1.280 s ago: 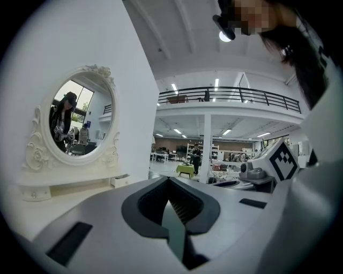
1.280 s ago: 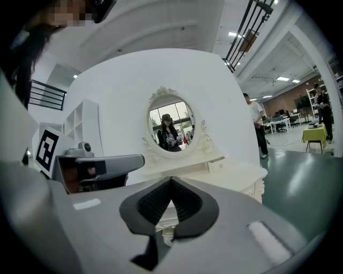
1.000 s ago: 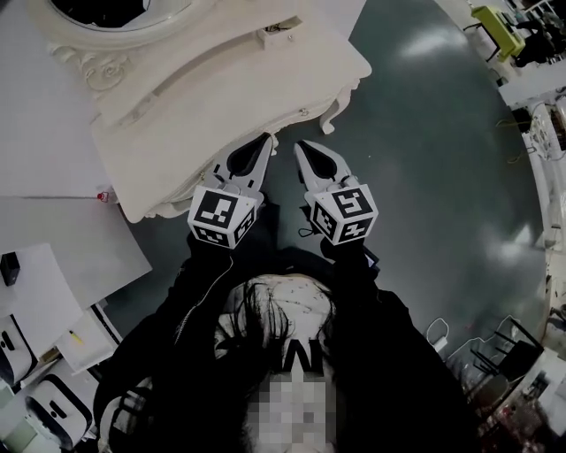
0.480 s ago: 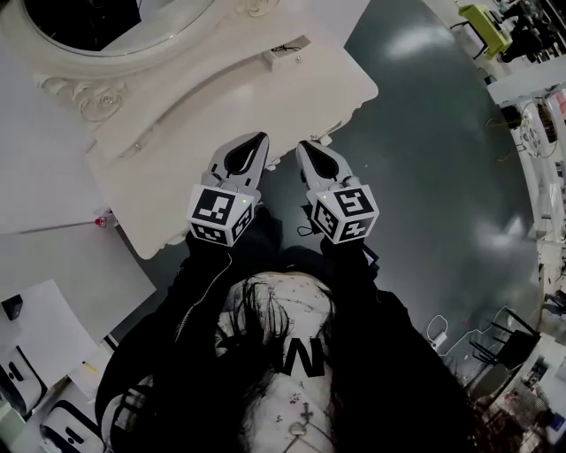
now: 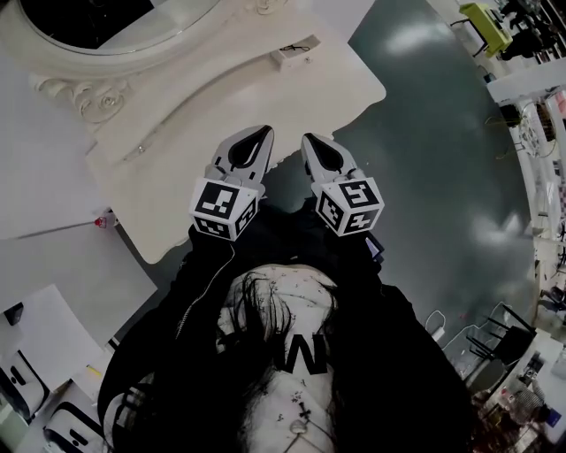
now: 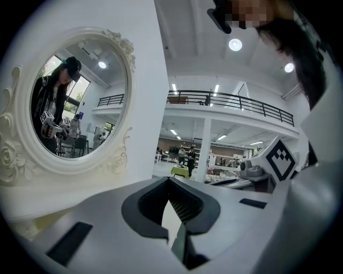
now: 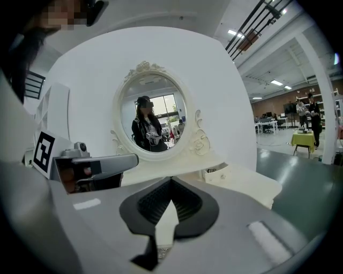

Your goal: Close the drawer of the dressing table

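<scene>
The cream dressing table [image 5: 195, 133] with its oval mirror [image 5: 97, 18] fills the upper left of the head view. A small drawer [image 5: 292, 50] with a round knob [image 7: 222, 176] juts out from the low riser below the mirror, at the table's right end. My left gripper [image 5: 258, 136] and right gripper [image 5: 313, 143] hang side by side over the table's front edge, both shut with nothing in them. The drawer lies well ahead of both tips. In the left gripper view, the left gripper [image 6: 170, 180] points past the mirror [image 6: 75, 107]. In the right gripper view, the right gripper [image 7: 171, 180] faces the mirror [image 7: 153, 115].
White panels [image 5: 53, 257] lie to the left of the table, with a small red item [image 5: 104, 219] at their edge. Dark green floor [image 5: 442, 159] spreads to the right. A yellow-green table [image 5: 486, 19] stands far right, and chairs [image 5: 495, 336] at lower right.
Both grippers have moved forward together, from in front of the table to over its front edge. Both stay shut. The table sits closer in the head view.
</scene>
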{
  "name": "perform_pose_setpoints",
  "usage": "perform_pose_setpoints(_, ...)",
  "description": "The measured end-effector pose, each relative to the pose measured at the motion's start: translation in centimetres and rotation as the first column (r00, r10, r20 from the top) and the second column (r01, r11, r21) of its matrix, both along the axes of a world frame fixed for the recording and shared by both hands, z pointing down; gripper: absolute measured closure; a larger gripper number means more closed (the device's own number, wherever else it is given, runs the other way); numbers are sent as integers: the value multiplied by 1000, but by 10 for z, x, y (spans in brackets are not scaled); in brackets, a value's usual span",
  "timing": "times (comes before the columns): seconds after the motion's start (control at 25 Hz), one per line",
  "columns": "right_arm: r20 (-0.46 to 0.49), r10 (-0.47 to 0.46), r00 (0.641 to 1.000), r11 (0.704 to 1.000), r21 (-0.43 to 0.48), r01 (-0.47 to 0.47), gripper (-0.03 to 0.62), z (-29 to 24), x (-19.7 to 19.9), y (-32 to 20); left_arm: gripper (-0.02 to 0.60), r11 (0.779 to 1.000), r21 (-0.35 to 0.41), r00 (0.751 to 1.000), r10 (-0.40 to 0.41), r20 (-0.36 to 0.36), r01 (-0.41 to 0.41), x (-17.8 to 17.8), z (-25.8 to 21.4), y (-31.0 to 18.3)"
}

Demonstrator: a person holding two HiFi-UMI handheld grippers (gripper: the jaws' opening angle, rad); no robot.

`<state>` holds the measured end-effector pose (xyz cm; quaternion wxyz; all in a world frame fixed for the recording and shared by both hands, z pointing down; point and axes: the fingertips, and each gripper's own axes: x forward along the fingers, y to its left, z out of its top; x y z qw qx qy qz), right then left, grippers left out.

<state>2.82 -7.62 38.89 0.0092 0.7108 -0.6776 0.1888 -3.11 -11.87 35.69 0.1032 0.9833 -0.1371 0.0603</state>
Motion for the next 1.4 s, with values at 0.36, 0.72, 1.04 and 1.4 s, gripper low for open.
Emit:
perform_pose_setpoints(0.36,14,-87,996,996,-13,87,586,8,2,-38,586,997,-9,997,-83,10,83,-3,6,-31)
perform_pose_setpoints(0.72,30,-187,982,982,-34,188,586,19,24,-81,586,976,-28,976,-214,33,215,7,16,-75)
perform_pose_setpoints(1.04,45,-189,981,979,-70,192,586,34,89,-106,586,965,-59,965,-253,65,257,53,29,-94)
perform_pose_setpoints(1.4,42,-194,980,972,-130,198,586,64,152,-129,586,937,-71,935,-332,125,342,79,44,-116)
